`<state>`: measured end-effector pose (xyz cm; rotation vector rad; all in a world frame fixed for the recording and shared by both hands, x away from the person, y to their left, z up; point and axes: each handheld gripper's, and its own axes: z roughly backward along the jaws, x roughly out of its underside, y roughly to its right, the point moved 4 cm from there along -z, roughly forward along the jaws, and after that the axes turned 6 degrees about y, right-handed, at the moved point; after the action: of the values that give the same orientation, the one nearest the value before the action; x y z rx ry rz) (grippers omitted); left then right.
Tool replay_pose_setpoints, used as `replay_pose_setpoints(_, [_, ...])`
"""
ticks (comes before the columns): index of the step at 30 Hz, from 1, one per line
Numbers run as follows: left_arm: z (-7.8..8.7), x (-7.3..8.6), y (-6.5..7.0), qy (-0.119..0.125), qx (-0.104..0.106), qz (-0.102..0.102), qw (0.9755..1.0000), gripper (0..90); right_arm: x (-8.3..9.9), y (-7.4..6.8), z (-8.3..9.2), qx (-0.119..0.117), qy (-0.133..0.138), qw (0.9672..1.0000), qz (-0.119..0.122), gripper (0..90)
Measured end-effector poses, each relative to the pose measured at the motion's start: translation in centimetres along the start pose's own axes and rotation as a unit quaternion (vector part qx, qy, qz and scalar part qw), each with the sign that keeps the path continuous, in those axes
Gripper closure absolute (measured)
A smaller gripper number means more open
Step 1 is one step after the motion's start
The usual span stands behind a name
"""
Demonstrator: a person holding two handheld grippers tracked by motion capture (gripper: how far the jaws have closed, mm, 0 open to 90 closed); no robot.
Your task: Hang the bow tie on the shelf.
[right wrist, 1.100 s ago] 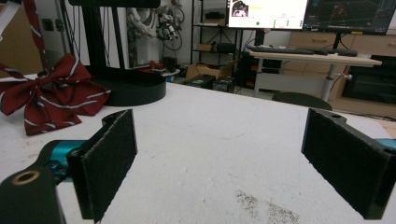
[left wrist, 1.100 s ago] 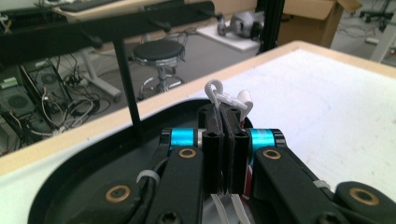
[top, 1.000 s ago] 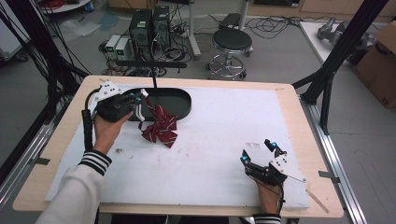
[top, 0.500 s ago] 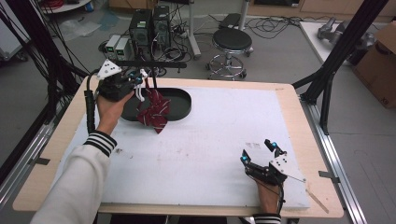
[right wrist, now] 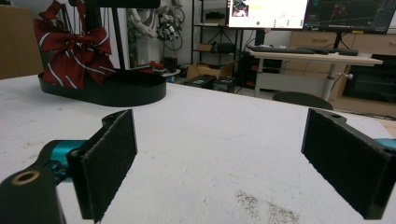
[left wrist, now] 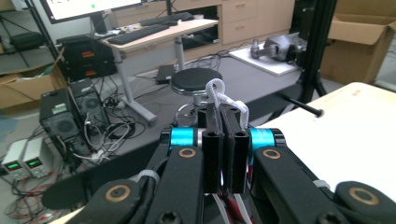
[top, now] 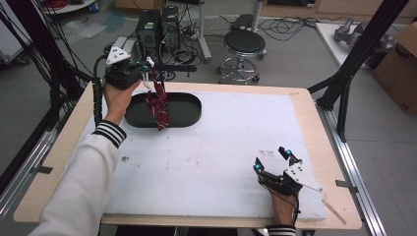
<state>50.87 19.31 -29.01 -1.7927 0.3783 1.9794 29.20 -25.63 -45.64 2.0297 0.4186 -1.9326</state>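
A dark red bow tie with white stripes (top: 158, 105) hangs by its white cord over a black oval stand base (top: 189, 112) at the table's far left. My left gripper (top: 146, 65) is raised above the base, shut on that cord (left wrist: 223, 95), close to the stand's horizontal top bar (top: 178, 69). In the left gripper view the jaws are pressed together with the cord looping out above them. My right gripper (top: 271, 159) rests on the white mat near the front right, open and holding nothing. Its view shows the bow tie (right wrist: 74, 51) hanging against the stand's pole (right wrist: 119, 42).
A white foam mat (top: 221, 142) covers most of the wooden table (top: 322, 147). Beyond the far edge stand a black stool (top: 244, 42) and computer towers (top: 157, 24). Black frame posts (top: 359, 54) rise at the right, with a cardboard box (top: 401, 64) behind.
My left gripper has lifted the bow tie off the mat and carried it up and back, over the black base toward the top bar. The right gripper has stayed still.
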Motion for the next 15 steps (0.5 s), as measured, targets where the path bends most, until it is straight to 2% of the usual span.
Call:
replay_pose_setpoints(6, [-1.1,-0.5,-0.9,-0.004,-0.01,-0.004,0.9999,87.4,0.0,0.0,0.0,0.0,0.0,1.0,0.0,9.4])
replay_pose_setpoints(15, [-1.8,0.1,-2.4,-0.023,-0.033,-0.008,0.9992,87.4,0.0,0.0,0.0,0.0,0.001,1.0,0.0,9.4])
